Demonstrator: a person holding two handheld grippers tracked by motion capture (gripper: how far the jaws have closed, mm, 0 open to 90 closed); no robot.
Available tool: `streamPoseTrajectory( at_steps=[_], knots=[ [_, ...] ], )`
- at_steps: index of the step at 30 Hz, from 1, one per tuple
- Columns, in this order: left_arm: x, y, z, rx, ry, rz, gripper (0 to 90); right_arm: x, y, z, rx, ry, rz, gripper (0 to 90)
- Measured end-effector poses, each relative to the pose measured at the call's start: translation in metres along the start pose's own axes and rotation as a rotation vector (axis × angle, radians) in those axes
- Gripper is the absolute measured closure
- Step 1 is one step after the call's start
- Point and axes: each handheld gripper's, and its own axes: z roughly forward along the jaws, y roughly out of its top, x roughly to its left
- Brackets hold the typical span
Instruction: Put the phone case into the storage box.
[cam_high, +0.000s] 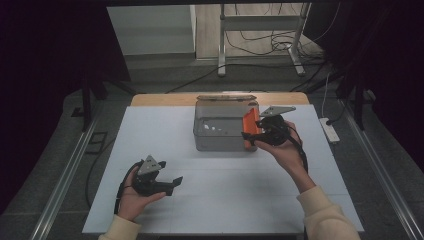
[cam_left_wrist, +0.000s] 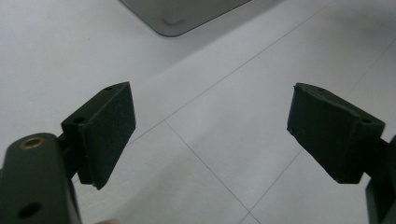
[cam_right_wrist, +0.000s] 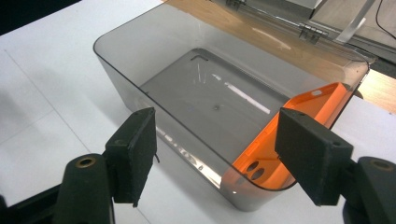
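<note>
The orange plastic phone case leans inside the smoky clear plastic box; the right gripper hovers released beside it, left gripper released over the white bench

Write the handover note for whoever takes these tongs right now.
Left tongs: open, empty, low over the white table, away from the box.
Right tongs: open, holding nothing, at the right end of the clear grey box.
Orange phone case: leaning against the box's inner right wall.
Lid: open at the back.
Done: case is in the box.
Probably left: close the lid.
</note>
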Motion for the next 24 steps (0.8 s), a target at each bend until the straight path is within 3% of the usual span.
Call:
streamPoseTrajectory(
  at_steps=[9, 20, 24],
  knots=[
    [-0.001, 0.000, 0.000, 0.001, -0.004, 0.001, 15.5, 0.008, -0.011, -0.010, -0.047, 0.026, -0.027, 28.0],
    [-0.002, 0.000, -0.001, 0.003, -0.004, 0.007, 15.5, 0.012, -0.044, -0.030, -0.096, 0.053, -0.041, 26.1],
    [-0.002, -0.001, 0.000, 0.004, -0.002, 0.005, 15.5, 0.011, -0.058, -0.037, -0.110, 0.064, -0.017, 26.1]
  ],
)
